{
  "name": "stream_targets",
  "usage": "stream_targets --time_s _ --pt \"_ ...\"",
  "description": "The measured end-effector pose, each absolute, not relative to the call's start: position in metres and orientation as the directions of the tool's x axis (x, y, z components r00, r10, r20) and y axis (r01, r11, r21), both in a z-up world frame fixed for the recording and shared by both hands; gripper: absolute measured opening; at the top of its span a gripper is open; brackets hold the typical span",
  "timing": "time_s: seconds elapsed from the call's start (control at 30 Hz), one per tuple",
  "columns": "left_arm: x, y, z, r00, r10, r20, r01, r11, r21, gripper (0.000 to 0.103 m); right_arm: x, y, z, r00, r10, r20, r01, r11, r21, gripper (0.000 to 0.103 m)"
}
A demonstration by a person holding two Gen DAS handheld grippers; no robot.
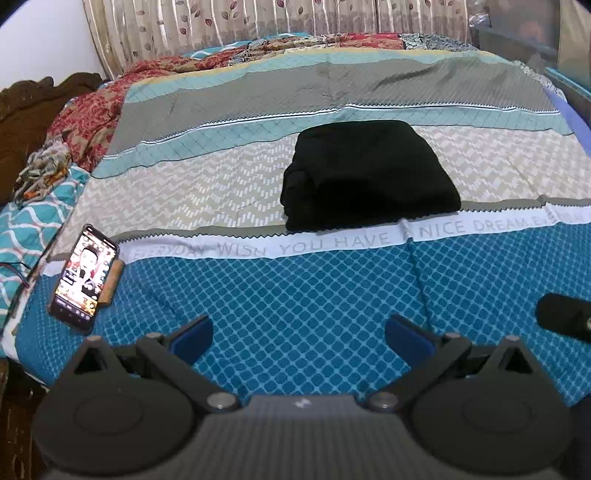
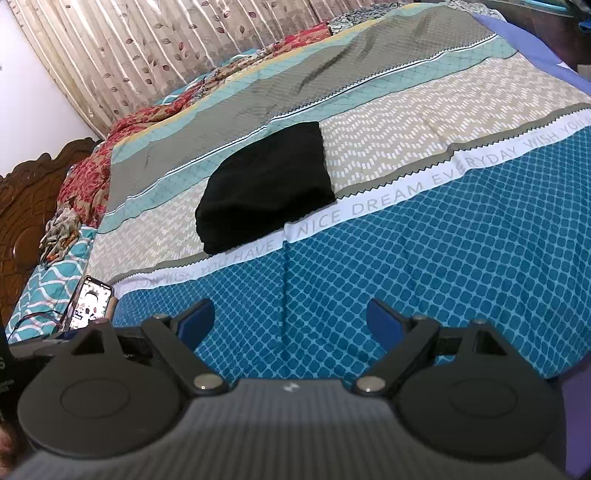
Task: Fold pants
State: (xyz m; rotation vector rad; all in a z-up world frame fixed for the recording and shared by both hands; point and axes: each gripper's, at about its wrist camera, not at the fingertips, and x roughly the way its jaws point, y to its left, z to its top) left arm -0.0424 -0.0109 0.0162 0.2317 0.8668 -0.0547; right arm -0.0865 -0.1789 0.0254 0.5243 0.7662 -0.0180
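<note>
The black pants (image 1: 369,173) lie folded into a compact rectangular bundle on the striped bedspread, in the middle of the bed; they also show in the right wrist view (image 2: 266,188). My left gripper (image 1: 299,341) is open and empty, held above the blue diamond-patterned part of the spread, well short of the pants. My right gripper (image 2: 291,326) is open and empty too, over the same blue area, apart from the pants. A dark part of the right gripper shows at the right edge of the left wrist view (image 1: 565,321).
A lit phone (image 1: 85,275) lies on the bedspread (image 1: 221,184) at the near left, also in the right wrist view (image 2: 92,301), with cables beside it. Crumpled red patterned cloth (image 1: 85,122) and a wooden headboard (image 2: 22,206) are at the left. Curtains (image 1: 258,18) hang behind.
</note>
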Motion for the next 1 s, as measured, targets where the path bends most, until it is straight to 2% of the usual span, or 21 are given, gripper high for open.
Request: stream_targets --time_s 0.63,1.0 --pt "-0.0366 -0.0131 0.0066 0.630 0.079 -0.772 0.141 0.967 0.213 0.103 -0.0823 -0.1797 0.0179 0.705 0.191 -0.683 0.212 0.862 0.461 0.091" --pt "-0.0444 -0.0125 0.0115 0.634 -0.017 -0.773 0.189 0.973 0.134 0.103 -0.0829 -0.1772 0.0211 0.718 0.153 -0.679 0.222 0.874 0.432 0.091"
